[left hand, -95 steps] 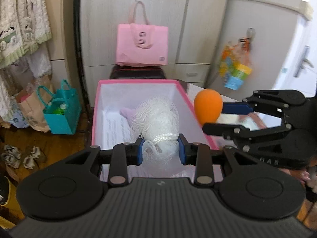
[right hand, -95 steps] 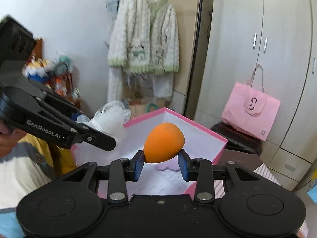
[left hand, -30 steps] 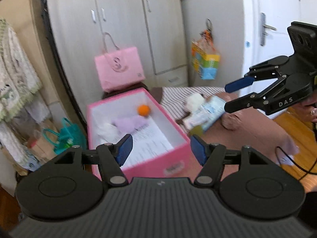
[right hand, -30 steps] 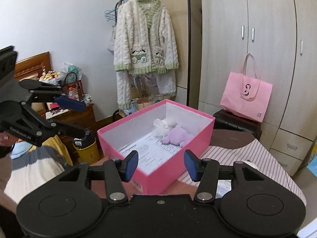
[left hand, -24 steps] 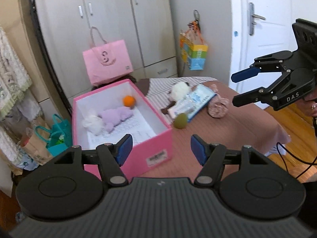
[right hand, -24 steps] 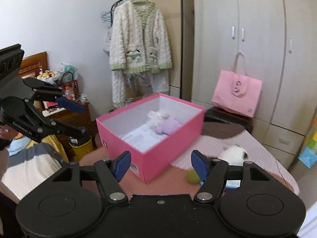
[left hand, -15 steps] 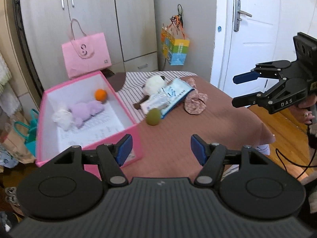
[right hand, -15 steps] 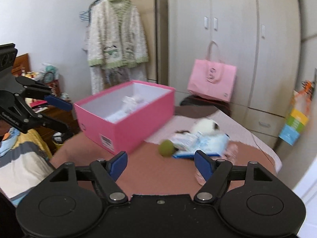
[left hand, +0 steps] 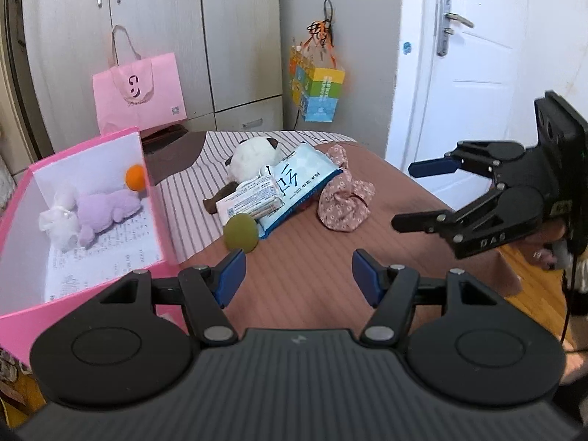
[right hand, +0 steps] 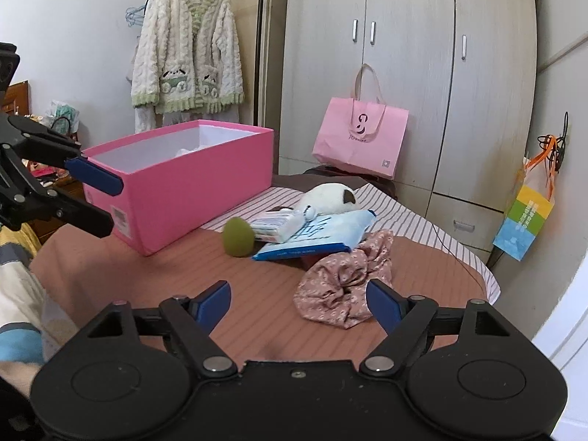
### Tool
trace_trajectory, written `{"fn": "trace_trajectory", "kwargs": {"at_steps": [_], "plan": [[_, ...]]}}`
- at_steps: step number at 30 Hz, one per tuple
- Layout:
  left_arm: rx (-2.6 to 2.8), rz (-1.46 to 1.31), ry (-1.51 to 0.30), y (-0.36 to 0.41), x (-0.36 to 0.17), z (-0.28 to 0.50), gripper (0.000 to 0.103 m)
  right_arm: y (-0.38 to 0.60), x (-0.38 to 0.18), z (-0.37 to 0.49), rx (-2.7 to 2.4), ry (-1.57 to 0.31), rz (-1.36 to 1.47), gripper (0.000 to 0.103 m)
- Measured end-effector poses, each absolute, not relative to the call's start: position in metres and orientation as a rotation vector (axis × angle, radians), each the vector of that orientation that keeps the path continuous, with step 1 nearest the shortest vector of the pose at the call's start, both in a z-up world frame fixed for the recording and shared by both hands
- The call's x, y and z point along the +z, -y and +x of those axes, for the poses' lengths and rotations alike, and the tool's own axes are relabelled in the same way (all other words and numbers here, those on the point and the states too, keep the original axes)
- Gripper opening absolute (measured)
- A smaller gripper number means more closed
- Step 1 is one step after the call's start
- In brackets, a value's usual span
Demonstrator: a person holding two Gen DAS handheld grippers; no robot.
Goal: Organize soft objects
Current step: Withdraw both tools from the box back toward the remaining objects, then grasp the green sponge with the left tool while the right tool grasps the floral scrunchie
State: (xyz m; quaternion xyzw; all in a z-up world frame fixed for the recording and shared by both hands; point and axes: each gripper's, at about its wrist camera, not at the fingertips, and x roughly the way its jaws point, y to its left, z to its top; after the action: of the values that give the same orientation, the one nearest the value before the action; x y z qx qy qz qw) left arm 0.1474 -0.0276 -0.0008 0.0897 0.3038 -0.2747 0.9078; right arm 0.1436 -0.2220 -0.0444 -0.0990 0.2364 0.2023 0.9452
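Note:
The pink box (left hand: 22, 316) (right hand: 191, 198) stands at the table's left and holds a white mesh puff (left hand: 55, 220), a purple plush (left hand: 104, 207) and an orange ball (left hand: 135, 178). On the table lie a green ball (left hand: 240, 234) (right hand: 237, 237), a panda plush (left hand: 253, 154) (right hand: 327, 194), tissue packs (left hand: 294, 183) (right hand: 316, 235) and a floral scrunchie (left hand: 345, 205) (right hand: 345, 283). My left gripper (left hand: 297, 277) is open and empty, just short of the green ball. My right gripper (right hand: 298, 303) is open and empty, close before the scrunchie.
A pink paper bag (left hand: 137, 92) (right hand: 362, 139) stands behind the table by the wardrobe. A colourful bag (left hand: 318, 88) hangs on the wall. A white cardigan (right hand: 187, 58) hangs at the left. A white door (left hand: 466, 73) is at the right.
Both grippers let go of the puff and the orange ball, which now lie in the box. Both have pulled back and swung right toward the loose items on the table.

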Motion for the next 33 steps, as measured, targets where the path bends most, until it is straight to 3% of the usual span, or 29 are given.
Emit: {"fn": "trace_trajectory", "kwargs": {"at_steps": [13,17,20,33], "plan": [[-0.332,0.119,-0.574,0.075,-0.057,0.233,0.061,0.224,-0.087,0.208,0.311,-0.518,-0.190,0.085],[-0.269,0.091,-0.558,0.072,-0.071,0.244,0.061,0.220,-0.092,0.217,0.303,-0.542,-0.197,0.086],[-0.264,0.023,-0.576,0.066,-0.076,0.249,0.061,0.220,-0.093,0.224,0.302,-0.569,-0.166,0.094],[-0.202,-0.044,-0.632,0.068,-0.097,0.260,0.061,0.225,-0.103,0.244,0.277,-0.673,-0.015,0.093]]}}
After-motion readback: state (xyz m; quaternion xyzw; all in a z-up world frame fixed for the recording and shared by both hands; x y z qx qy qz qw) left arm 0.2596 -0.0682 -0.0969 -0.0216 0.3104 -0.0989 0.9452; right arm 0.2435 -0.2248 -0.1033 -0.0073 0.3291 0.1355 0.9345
